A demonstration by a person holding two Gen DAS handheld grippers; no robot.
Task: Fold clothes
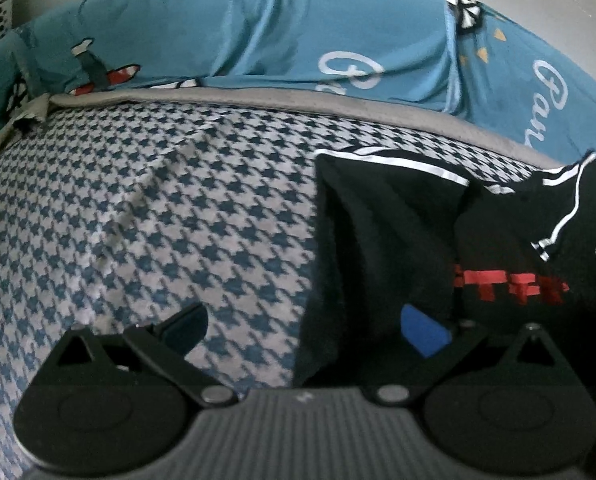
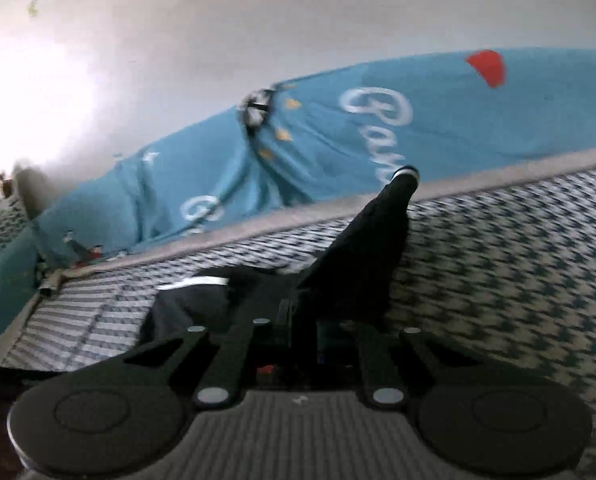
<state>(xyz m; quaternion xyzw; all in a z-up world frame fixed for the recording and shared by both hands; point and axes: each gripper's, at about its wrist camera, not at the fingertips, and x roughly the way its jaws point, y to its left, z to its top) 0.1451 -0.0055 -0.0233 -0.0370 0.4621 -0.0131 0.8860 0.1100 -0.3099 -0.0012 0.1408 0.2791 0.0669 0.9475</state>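
Left wrist view: the left gripper (image 1: 304,330) stands wide apart over the checked mat (image 1: 137,220), gripping nothing. The black garment (image 1: 398,220), with white trim and a red print, lies on the mat to the gripper's right; its edge passes between the fingers, and the right blue pad (image 1: 424,334) sits against the cloth. The blue quilt (image 1: 257,28) lies beyond the mat. Right wrist view: the right gripper (image 2: 298,320) is drawn narrow and clamps the garment (image 2: 362,248), which rises from the fingers to a peak before the quilt (image 2: 458,128), the rest trailing left onto the mat (image 2: 518,260).
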